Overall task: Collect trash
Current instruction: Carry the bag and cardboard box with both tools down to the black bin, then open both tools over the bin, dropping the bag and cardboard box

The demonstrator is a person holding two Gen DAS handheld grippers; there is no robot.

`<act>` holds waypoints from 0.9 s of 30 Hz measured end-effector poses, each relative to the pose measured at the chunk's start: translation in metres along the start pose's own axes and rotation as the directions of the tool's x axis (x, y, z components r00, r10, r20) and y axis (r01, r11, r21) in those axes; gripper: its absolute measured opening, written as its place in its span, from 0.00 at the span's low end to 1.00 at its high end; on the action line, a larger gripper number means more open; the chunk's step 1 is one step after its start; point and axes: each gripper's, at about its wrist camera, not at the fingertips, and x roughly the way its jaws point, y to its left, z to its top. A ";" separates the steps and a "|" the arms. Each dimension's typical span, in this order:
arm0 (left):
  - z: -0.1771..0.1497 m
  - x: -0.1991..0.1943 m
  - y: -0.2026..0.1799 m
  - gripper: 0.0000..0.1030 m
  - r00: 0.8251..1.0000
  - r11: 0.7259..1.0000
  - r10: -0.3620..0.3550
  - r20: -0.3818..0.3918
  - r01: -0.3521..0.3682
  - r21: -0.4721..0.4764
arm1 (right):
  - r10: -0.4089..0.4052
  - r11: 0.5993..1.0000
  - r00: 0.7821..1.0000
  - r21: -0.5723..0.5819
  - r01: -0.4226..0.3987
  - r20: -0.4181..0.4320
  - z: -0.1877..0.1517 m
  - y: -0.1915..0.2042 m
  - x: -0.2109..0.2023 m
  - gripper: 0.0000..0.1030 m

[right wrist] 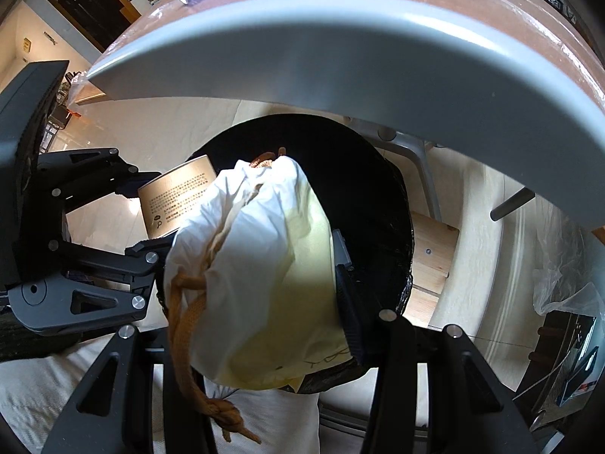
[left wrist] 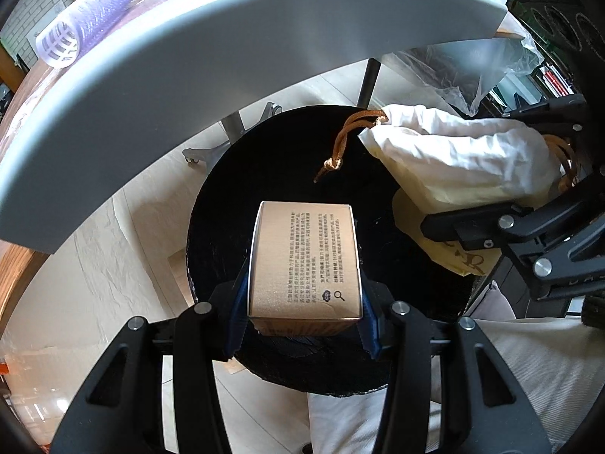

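My left gripper (left wrist: pixel 302 321) is shut on a tan cardboard box (left wrist: pixel 304 261) with printed text and holds it over the open mouth of a black-lined trash bin (left wrist: pixel 287 143). My right gripper (right wrist: pixel 261 295) is shut on a white and pale yellow drawstring pouch (right wrist: pixel 264 265) with orange cords, also held over the bin (right wrist: pixel 359 174). In the left wrist view the pouch (left wrist: pixel 453 159) and the right gripper (left wrist: pixel 491 227) show at the right. In the right wrist view the box (right wrist: pixel 177 196) and the left gripper (right wrist: pixel 124 223) show at the left.
A grey-edged table (left wrist: pixel 189 75) with a brown top overhangs the bin. A purple hair roller (left wrist: pixel 87 19) lies on the table. Clear plastic wrap (left wrist: pixel 491 64) hangs at the table's right end. Grey metal table legs (right wrist: pixel 412 159) stand behind the bin. The floor is pale tile.
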 end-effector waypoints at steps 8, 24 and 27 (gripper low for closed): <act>0.003 0.008 -0.001 0.49 1.000 1.000 0.018 -0.006 -0.018 0.018 | -0.008 1.000 1.000 0.013 0.008 0.000 0.000 0.003 0.000 0.48; 0.003 0.000 0.009 0.77 0.999 1.000 0.012 0.044 -0.012 -0.007 | 0.002 0.999 1.000 0.042 -0.003 0.030 -0.006 -0.006 -0.020 0.66; 0.003 -0.004 0.008 0.77 0.998 1.000 0.016 0.054 -0.016 -0.005 | 0.001 0.999 0.999 0.047 -0.003 0.041 -0.008 -0.007 -0.026 0.66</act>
